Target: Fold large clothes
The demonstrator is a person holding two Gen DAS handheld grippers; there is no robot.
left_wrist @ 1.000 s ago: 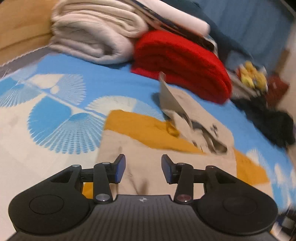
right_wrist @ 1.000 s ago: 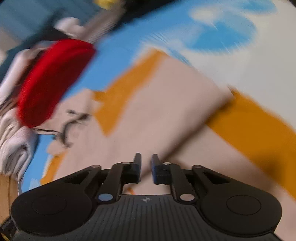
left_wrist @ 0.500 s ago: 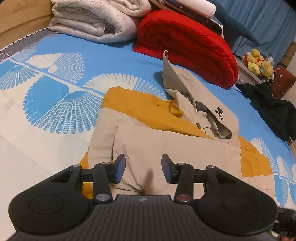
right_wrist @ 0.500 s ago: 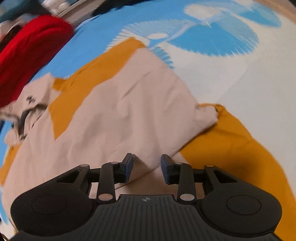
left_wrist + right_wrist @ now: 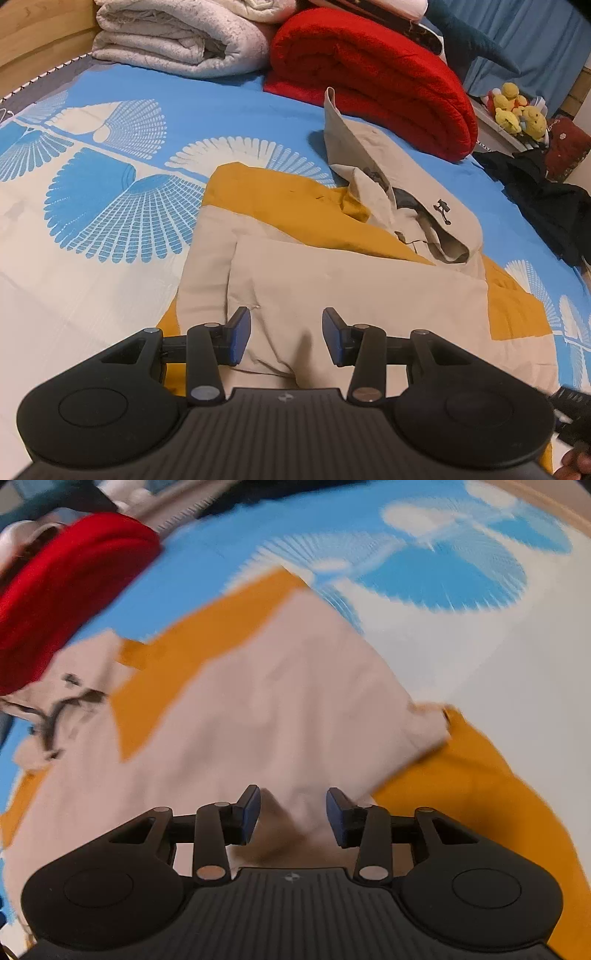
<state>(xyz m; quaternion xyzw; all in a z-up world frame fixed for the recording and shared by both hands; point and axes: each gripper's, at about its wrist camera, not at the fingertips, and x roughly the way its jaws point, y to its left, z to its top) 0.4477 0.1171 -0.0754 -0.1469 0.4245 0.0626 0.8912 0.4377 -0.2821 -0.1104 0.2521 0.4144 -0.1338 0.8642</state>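
Observation:
A beige and mustard-yellow hooded jacket (image 5: 354, 284) lies partly folded on the bed, hood (image 5: 406, 192) toward the far side. It also shows, blurred, in the right wrist view (image 5: 280, 716). My left gripper (image 5: 286, 338) is open and empty, just above the folded beige panel near its front edge. My right gripper (image 5: 293, 814) is open and empty, over the beige fabric beside a yellow part (image 5: 480, 794).
The bed sheet (image 5: 110, 206) is blue and white with fan prints. A red rolled blanket (image 5: 373, 74) and a white folded quilt (image 5: 177, 37) lie at the far side. Dark clothes (image 5: 546, 199) and yellow plush toys (image 5: 517, 110) sit at the right.
My right gripper has opened and let go of the beige fabric, which now lies folded over the jacket. My left gripper stayed open and moved little.

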